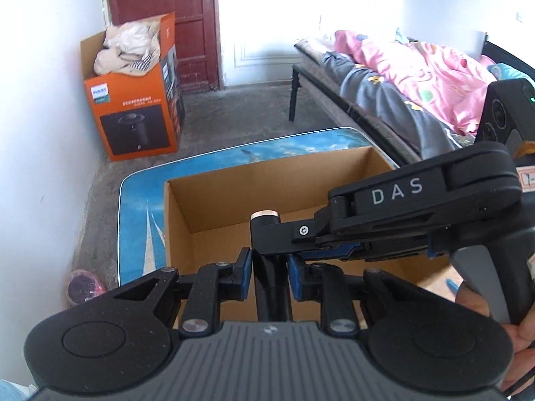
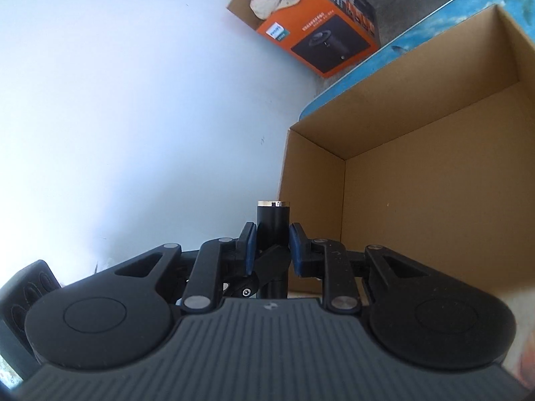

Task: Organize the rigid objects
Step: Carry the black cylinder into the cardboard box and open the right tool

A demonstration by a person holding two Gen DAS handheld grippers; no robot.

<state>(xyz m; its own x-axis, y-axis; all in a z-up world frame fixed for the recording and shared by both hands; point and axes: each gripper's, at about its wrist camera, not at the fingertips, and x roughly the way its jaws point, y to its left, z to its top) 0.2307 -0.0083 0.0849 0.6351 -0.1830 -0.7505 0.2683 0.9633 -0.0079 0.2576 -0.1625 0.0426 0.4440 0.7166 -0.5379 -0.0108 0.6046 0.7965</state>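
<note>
A black cylinder with a gold-rimmed end [image 1: 264, 220] is held over an open cardboard box [image 1: 234, 180]. My left gripper [image 1: 267, 272] has its blue pads against the cylinder's lower part. My right gripper [image 1: 334, 234] reaches in from the right and clamps the cylinder near its top. In the right wrist view the cylinder [image 2: 272, 224] stands between the pads of my right gripper [image 2: 272, 245], with the box [image 2: 418, 183] to the right. The box floor that shows is bare.
The box stands on a blue patterned table [image 1: 140, 207]. An orange carton stuffed with cloth [image 1: 133, 100] sits on the floor by the white wall. A bed with a pink quilt [image 1: 418, 67] is at the right. A pink object [image 1: 83, 285] lies on the floor.
</note>
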